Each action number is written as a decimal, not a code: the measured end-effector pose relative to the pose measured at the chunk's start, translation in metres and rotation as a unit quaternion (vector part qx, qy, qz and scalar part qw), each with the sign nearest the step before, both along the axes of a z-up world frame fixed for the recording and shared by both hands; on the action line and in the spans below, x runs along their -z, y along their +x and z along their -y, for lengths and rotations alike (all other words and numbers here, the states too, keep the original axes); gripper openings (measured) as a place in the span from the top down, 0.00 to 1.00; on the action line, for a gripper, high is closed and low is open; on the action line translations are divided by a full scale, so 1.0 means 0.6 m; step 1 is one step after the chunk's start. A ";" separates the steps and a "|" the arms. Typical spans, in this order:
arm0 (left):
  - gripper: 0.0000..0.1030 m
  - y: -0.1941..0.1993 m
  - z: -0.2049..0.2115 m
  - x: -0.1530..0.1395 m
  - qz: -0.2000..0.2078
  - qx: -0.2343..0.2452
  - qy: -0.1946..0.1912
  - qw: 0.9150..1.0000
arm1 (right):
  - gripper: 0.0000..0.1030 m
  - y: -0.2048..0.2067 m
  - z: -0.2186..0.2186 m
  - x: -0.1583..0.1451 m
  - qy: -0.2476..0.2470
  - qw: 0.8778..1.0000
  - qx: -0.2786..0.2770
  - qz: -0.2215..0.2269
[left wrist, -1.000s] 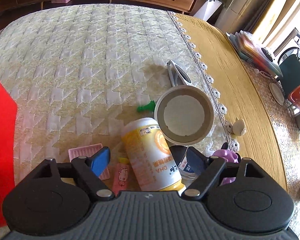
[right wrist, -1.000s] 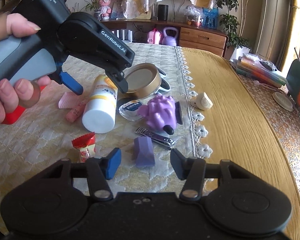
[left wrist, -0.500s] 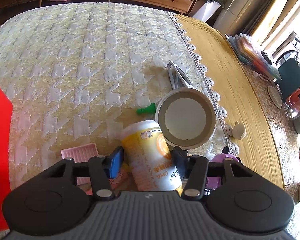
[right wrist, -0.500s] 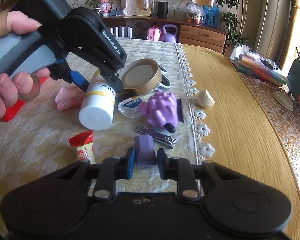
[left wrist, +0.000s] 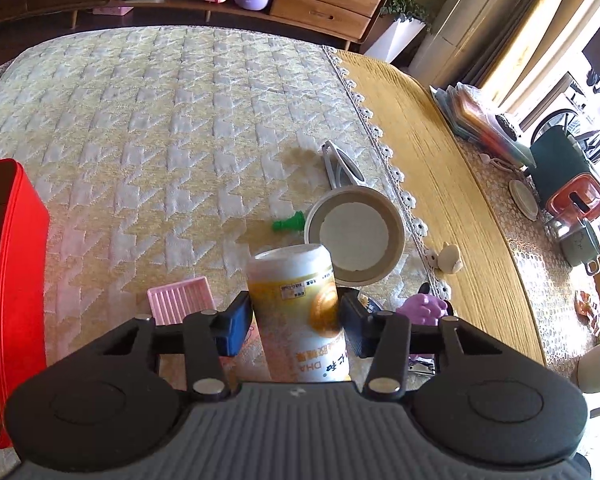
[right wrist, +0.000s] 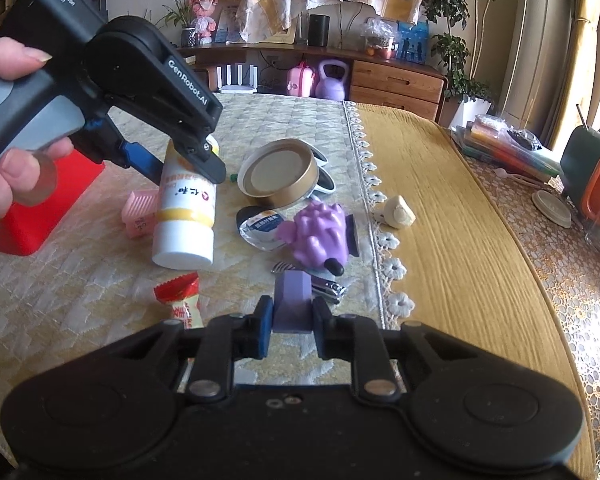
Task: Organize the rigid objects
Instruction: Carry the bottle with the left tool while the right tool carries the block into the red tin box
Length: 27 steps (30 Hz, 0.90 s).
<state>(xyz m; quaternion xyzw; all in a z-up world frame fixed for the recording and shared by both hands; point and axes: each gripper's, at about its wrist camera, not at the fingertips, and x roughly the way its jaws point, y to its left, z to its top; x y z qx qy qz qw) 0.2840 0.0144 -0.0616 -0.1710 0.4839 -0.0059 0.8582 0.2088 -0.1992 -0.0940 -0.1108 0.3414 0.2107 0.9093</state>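
Observation:
My left gripper (left wrist: 294,320) is shut on a yellow and white bottle (left wrist: 300,308), lifted and tilted above the quilted cloth; the bottle shows in the right wrist view (right wrist: 186,204) with the left gripper (right wrist: 180,160) around it. My right gripper (right wrist: 290,320) is shut on a small purple block (right wrist: 292,300). A gold-rimmed round lid (right wrist: 276,172) lies beyond, also in the left wrist view (left wrist: 356,236). A purple spiky toy (right wrist: 320,236), nail clippers (right wrist: 328,284), a pink comb (left wrist: 180,300) and a red candy wrapper (right wrist: 182,296) lie nearby.
A red box (left wrist: 16,280) stands at the left, also in the right wrist view (right wrist: 40,208). A green peg (left wrist: 286,224), a grey clip (left wrist: 340,164) and a cream figure (left wrist: 450,258) lie on the table. Books (right wrist: 508,148) and containers sit at the right edge.
My left gripper closed on the bottle and lifted it off the cloth. My right gripper closed on the purple block and raised it slightly.

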 end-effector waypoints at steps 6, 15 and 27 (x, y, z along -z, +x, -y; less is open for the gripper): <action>0.56 -0.042 -0.006 -0.024 0.014 0.004 -0.017 1.000 | 0.80 -0.022 -0.001 -0.019 -0.006 1.000 0.001 0.009; 0.57 -0.103 -0.028 -0.063 0.040 0.001 -0.030 0.999 | 0.80 -0.055 -0.019 -0.054 -0.011 0.999 -0.008 0.029; 0.57 -0.175 -0.101 -0.129 0.061 0.007 -0.020 0.998 | 0.80 -0.083 -0.085 -0.103 -0.008 0.997 -0.062 0.040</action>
